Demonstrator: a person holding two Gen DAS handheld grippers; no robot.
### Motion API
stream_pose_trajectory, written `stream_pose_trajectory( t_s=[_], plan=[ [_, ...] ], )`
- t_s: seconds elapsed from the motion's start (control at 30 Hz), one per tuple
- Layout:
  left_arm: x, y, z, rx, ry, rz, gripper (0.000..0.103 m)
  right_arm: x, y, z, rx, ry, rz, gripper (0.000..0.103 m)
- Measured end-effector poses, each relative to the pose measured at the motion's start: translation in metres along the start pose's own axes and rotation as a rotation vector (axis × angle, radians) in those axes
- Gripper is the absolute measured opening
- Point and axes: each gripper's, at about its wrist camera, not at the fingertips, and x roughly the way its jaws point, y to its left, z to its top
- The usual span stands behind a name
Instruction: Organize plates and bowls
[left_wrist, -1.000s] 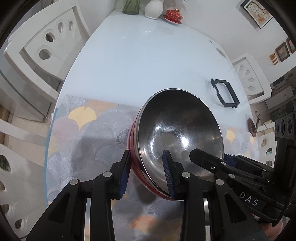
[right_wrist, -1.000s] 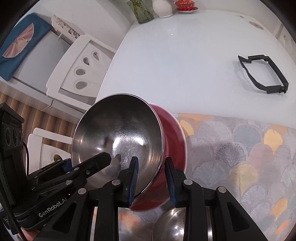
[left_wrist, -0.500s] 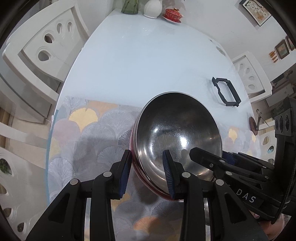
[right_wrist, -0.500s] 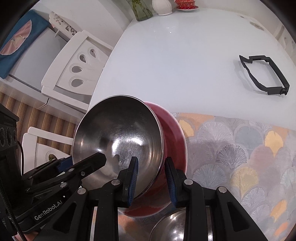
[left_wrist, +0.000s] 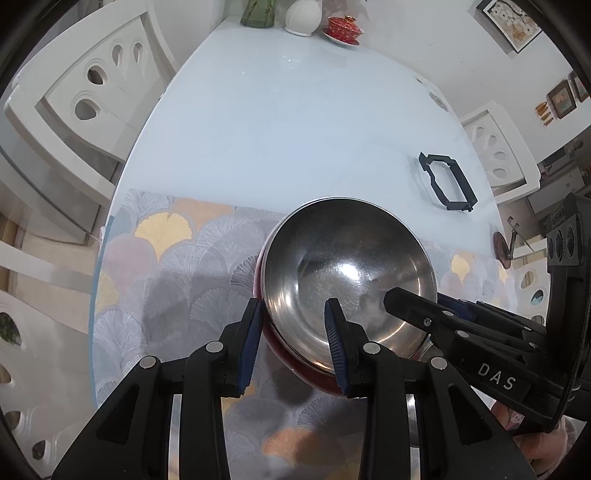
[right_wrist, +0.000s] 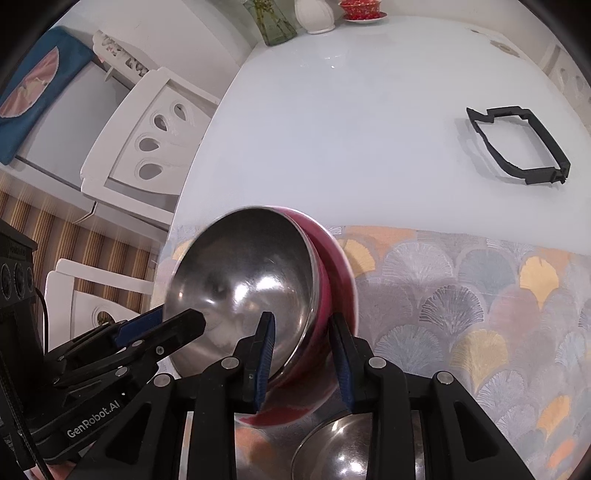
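- Steel bowl (left_wrist: 343, 273) nested in red bowl (right_wrist: 332, 269), the pair tilted with the far rim raised and the opening turned toward both cameras.
- Left tool (left_wrist: 295, 341) clamped on the near-left rim of the nested pair: outer pad against the red wall, inner pad inside the steel basin.
- Right tool (right_wrist: 301, 350) clamped on the opposite near rim in the same way, one pad inside the steel, one outside on the red.
- Equally near, then, both hands: rim shared between them, bowls lying straight ahead of each tool and slightly toward the other.
- No long axis to speak of, being round; tilt of the stack counts instead, and judged to need levelling before any set-down.
- Second steel bowl (right_wrist: 343, 443) low in the right wrist view, just under the right tool, on the mat; probably the next stacking partner, though not certain.
- Fan-patterned placemat (left_wrist: 177, 280) under the held pair, covering the near end of the bench (left_wrist: 295, 129), a white glossy oval top.
- Black plastic frame (right_wrist: 517, 147) lying flat on the bare bench, well apart from the bowls.
- Far end of the bench: green glass vase (right_wrist: 275, 22), white jug (left_wrist: 303, 16), red lidded cup on a saucer (left_wrist: 343, 27).
- White chairs (left_wrist: 92, 96) around, framed pictures on the wall, striped floor off to the left in the right wrist view.
- Risk judged: polished steel sliding in the red bowl if the tilt grows.
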Motion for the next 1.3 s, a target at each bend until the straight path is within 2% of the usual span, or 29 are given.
stream_pose_trajectory(
  t_s=[0.6,0.77,1.3],
  plan=[
    [-0.009,-0.004,-0.007,0.001,-0.010,0.008,0.033,-0.015,-0.004,-0.005,0.011,-0.015,0.021,0.032],
    [-0.014,-0.005,-0.011,-0.006,-0.018,0.020,0.033,-0.019,-0.006,-0.009,0.023,-0.005,0.060,0.033],
    [-0.034,-0.021,-0.043,-0.030,-0.039,0.044,0.034,-0.050,-0.013,-0.029,-0.001,-0.036,0.067,0.033]
  ],
)
